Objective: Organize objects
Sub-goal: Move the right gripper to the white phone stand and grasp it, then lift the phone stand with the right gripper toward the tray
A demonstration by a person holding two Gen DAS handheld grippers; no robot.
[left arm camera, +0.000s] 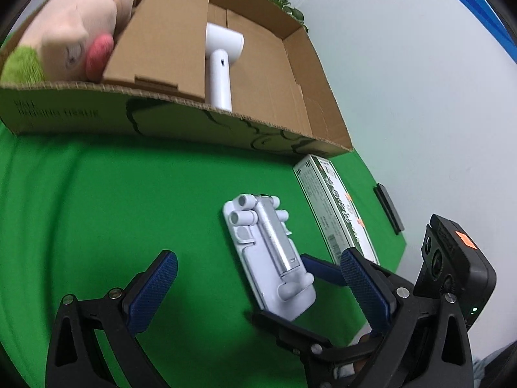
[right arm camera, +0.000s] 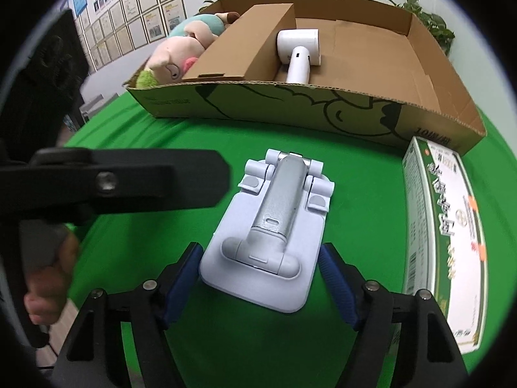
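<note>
The right hand-held gripper [right arm camera: 258, 278] straddles the near end of the folded white phone stand [right arm camera: 274, 226] lying flat on the green surface [right arm camera: 135, 148], pads not yet touching, presumably to lift it into the cardboard box [right arm camera: 290, 103] beyond, while the left hand-held gripper [left arm camera: 258, 291] hangs released.

Matt plastic stand [right arm camera: 268, 252], brushed-metal arm [right arm camera: 281, 194]
</note>
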